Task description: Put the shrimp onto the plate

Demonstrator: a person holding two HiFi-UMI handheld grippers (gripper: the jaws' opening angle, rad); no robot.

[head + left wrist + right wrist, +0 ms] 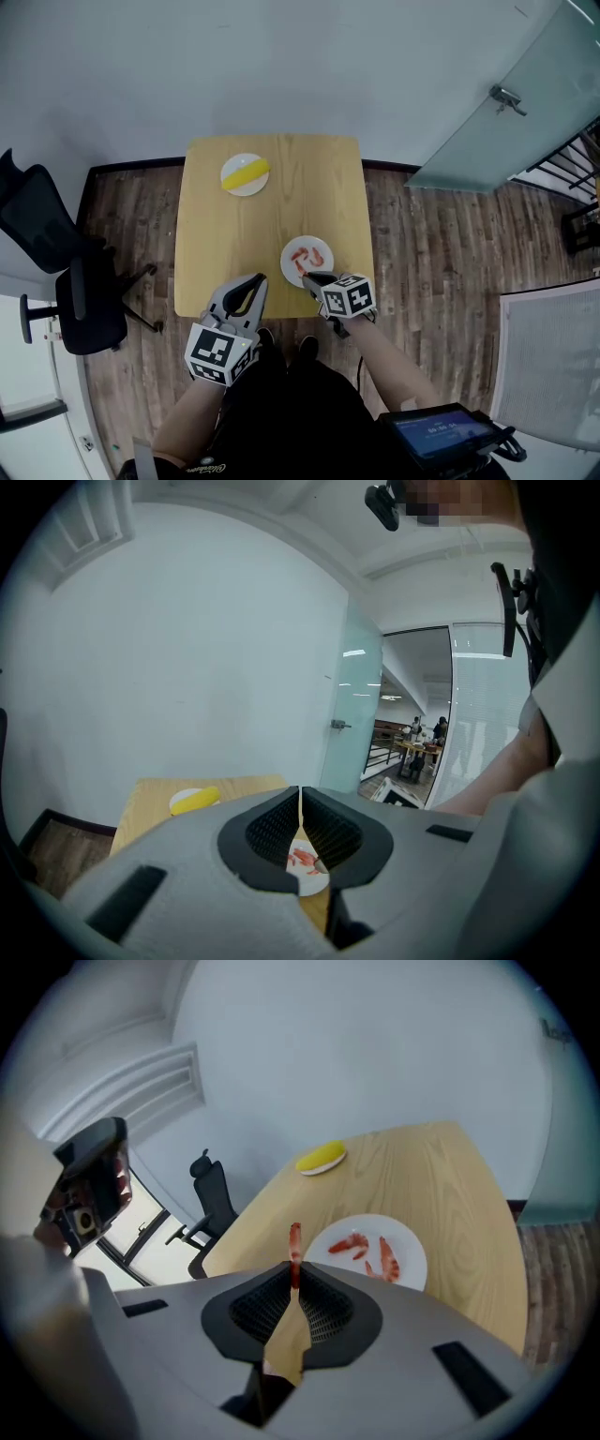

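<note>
Now, right hand-held gripper (294, 1277) pinching a shrimp (294, 1239) just beside the plate (414, 1246), left hand-held gripper (300, 808) pressed together, empty, above the surface (234, 239).

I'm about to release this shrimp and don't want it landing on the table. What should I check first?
1. Grip: ok. The right gripper is shut on the shrimp, which sticks out past its tips.
2. Shrimp above the plate: cannot tell. In the head view the tips sit at its near rim.
3. Room on the plate: ok. Other shrimps lie there, with bare white around them.
4. Left gripper out of the way: ok. Shut, empty, apart from the plate.
5. Far plate with a yellow item: ok, well away.
</note>
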